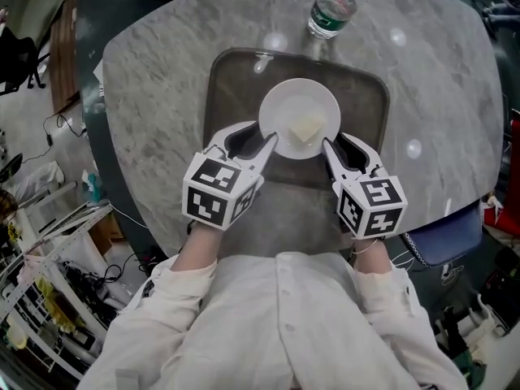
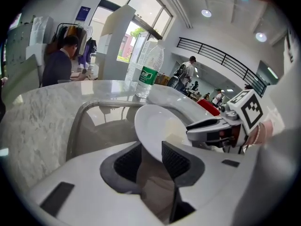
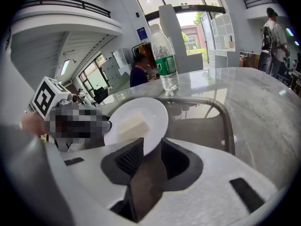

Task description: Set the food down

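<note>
Not done yet, I'd judge: L gripper (image 1: 270, 141) at 8 o'clock & R gripper (image 1: 328, 145) at 4 o'clock both clamp the plate (image 1: 294, 104) rim, food block (image 1: 307, 128) on it, over tray (image 1: 236, 80) centre; set-down & release left.

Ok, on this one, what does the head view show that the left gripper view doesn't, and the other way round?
Only the head view: the marker cube on the left gripper, and the person's white sleeves. Only the left gripper view: its tongs closed on the plate rim, and people in the room behind. Both: plate, tray, green-labelled bottle, marble table, right gripper at the plate's other side.
</note>
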### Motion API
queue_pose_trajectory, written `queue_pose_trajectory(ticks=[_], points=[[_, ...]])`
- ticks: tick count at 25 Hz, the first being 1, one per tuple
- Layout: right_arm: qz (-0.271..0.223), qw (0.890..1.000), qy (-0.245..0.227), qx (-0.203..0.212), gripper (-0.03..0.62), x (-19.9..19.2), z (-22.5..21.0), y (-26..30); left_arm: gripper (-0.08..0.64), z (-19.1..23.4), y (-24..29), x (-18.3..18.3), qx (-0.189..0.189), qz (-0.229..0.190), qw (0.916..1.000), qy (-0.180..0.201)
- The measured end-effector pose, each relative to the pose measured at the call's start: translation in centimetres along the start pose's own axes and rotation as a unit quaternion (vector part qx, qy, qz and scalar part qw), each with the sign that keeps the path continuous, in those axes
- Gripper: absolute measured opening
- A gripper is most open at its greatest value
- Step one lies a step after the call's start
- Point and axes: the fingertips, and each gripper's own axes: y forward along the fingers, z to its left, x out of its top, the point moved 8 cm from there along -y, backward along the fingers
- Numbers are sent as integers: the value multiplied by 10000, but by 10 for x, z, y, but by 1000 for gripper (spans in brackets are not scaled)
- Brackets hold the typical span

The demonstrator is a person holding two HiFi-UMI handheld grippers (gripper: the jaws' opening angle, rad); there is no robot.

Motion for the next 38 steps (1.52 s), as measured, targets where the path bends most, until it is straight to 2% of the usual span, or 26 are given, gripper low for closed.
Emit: queue_pose_trajectory(ticks=[10, 14, 24, 28, 33, 38], points=[[134, 9999, -51, 42, 107, -4, 1, 4, 132, 2, 9, -5, 26, 199, 9998, -39], [107, 9999, -78, 42, 140, -3, 4, 4, 132, 2, 10, -4, 58, 173, 9998, -7], [164, 9997, -191, 29, 163, -4, 5, 4, 140, 3, 10, -7, 12, 66, 10000, 32], [89, 9992, -383, -50, 178, -1, 5, -4, 175, 4, 5, -5, 143, 54, 9998, 150], [-152, 9990, -407, -62, 179, 6, 9, -15, 186, 5, -9, 0, 213, -106, 9995, 193], [-459, 9979, -442, -66, 179, 13, 15, -26, 184, 1, -27, 10, 301, -519, 9976, 336]])
